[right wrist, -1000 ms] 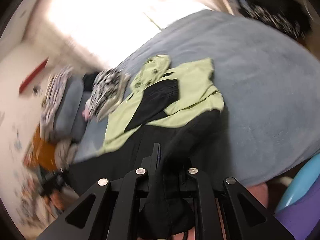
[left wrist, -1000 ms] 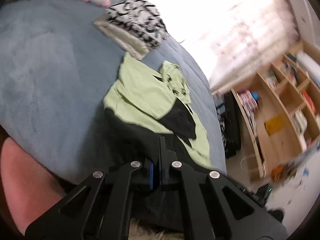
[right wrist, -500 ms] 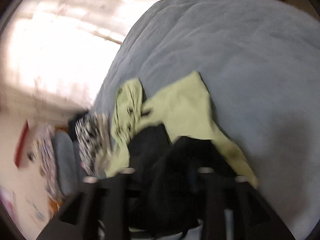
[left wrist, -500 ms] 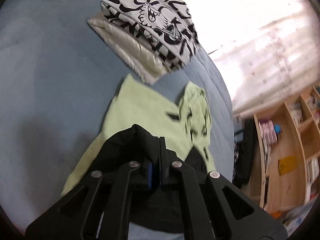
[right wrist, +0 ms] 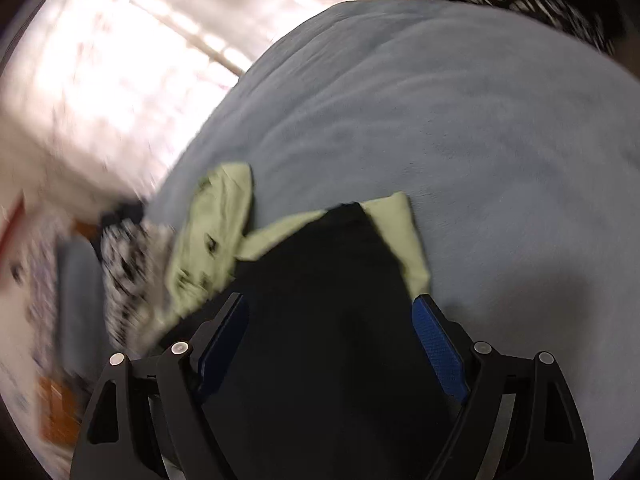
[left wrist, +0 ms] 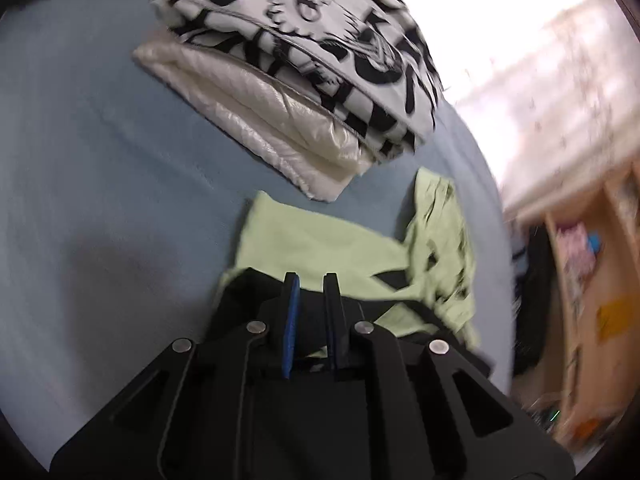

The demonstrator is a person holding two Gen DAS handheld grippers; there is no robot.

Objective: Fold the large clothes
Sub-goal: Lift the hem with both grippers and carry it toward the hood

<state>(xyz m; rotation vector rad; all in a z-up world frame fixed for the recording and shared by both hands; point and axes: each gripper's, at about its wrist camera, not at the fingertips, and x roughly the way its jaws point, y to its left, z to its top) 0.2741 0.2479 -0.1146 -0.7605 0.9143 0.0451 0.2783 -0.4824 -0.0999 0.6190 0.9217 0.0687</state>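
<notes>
Both views are blurred by motion. The green-and-black garment [left wrist: 320, 248] lies on the blue-grey bed [left wrist: 100, 184], its black part folded over the green and running under both tongs, its near end hidden. The left tongs [left wrist: 311, 280] are opening, black cloth between them. The right tongs [right wrist: 326, 304] are opening wide over the cloth without pinching. Far off, a folded patterned pile [left wrist: 320, 52]; right, smeared wooden shelves [left wrist: 600, 280], contents unreadable.

The blue blanket [left wrist: 100, 168] lies bare to the left; the folded clothes pile [left wrist: 304, 80] blocks the way just beyond the green-black garment [left wrist: 320, 244].
</notes>
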